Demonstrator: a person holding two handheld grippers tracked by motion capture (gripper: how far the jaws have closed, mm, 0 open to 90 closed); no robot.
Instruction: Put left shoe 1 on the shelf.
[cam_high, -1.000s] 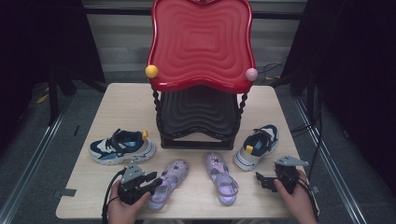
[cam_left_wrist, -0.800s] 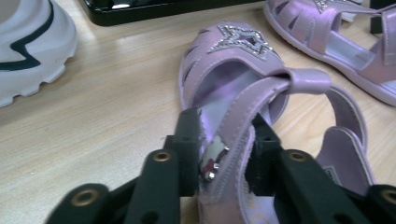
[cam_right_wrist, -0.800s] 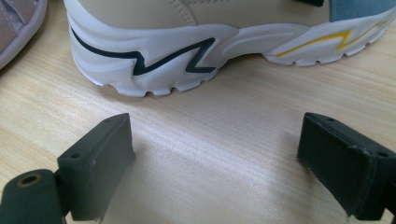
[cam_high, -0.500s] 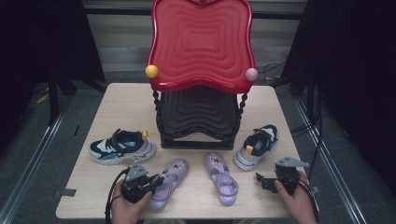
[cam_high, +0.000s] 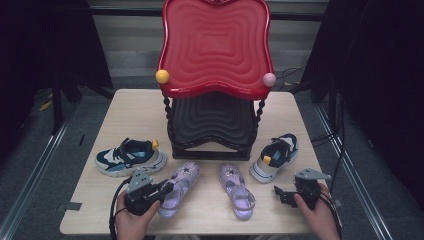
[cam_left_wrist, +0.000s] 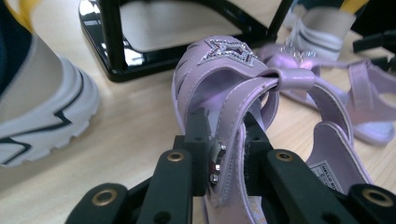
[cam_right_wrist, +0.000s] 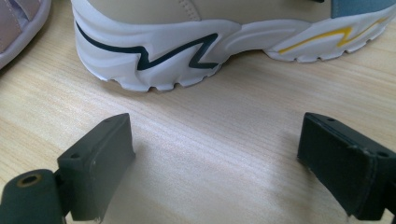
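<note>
High view: 4 shoes lie on the desk (cam_high: 125, 107) in front of a black 2-tier stand (cam_high: 212, 125) with a red top tray (cam_high: 216, 45).
Left gripper (cam_high: 167, 189): clamped on the ankle strap of the left purple sandal (cam_high: 177, 192); its jaws have just been closing, with the strap between them.
Left gripper view: both black pads press the strap (cam_left_wrist: 233, 135) from either side, just below the buckle loop; the glitter star on the toe piece (cam_left_wrist: 227, 52) lies beyond.
Left purple sandal, place: near edge of the desk, left of centre, toe pointing far, heel by the left hand (cam_high: 132, 220).
Right purple sandal (cam_high: 236, 190): just right of it, apart from it.
Right gripper (cam_high: 281, 196): jaws spread wide, nothing between them, held low over bare desk at the near right.
Right gripper view: the right sneaker (cam_right_wrist: 224, 42) has its white sole just beyond the pads.
Left sneaker (cam_high: 130, 156): far-left of the gripped sandal.
</note>
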